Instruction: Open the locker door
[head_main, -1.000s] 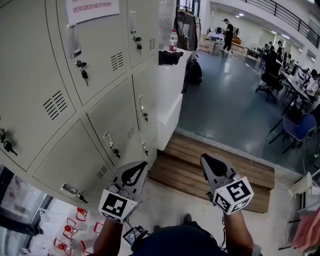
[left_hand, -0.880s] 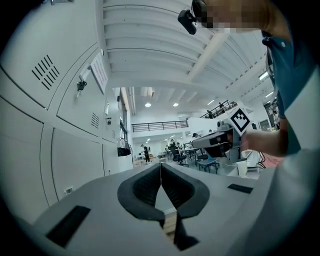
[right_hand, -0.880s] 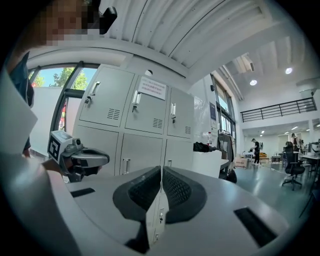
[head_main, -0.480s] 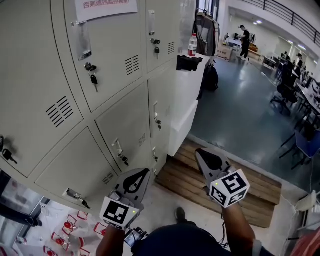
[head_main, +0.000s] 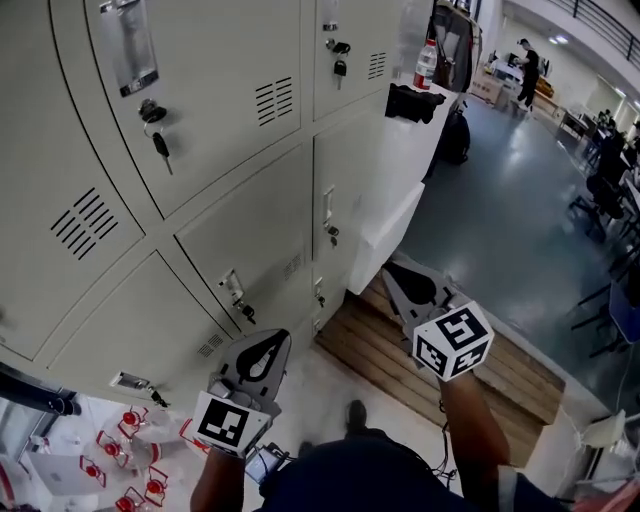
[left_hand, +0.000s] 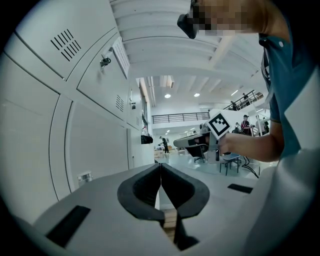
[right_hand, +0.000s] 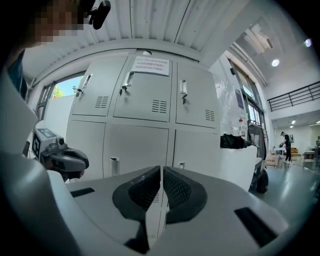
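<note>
A bank of pale grey lockers (head_main: 200, 150) fills the left of the head view; each door has a small handle (head_main: 233, 288), some with a key (head_main: 155, 130) hanging. My left gripper (head_main: 272, 345) is low, in front of the bottom-row doors, shut and empty. My right gripper (head_main: 392, 272) is out to the right, near the end column of doors (head_main: 335, 210), also shut with nothing in it. In the right gripper view the closed jaw tips (right_hand: 161, 170) point at the lockers (right_hand: 145, 135) from a distance. In the left gripper view the shut jaws (left_hand: 160, 167) run alongside the doors (left_hand: 95, 145). Neither gripper touches a door.
A wooden pallet (head_main: 400, 355) lies on the floor right of the lockers. A white counter (head_main: 395, 200) beside them carries a black bag (head_main: 415, 103) and a bottle (head_main: 427, 62). Red objects (head_main: 110, 450) lie on the floor at lower left. Desks, chairs and a person (head_main: 525, 60) are far off.
Both grippers have come nearer the lockers, the right one farther, up and to the left. The head view has swung toward the locker doors. Both stay shut.
</note>
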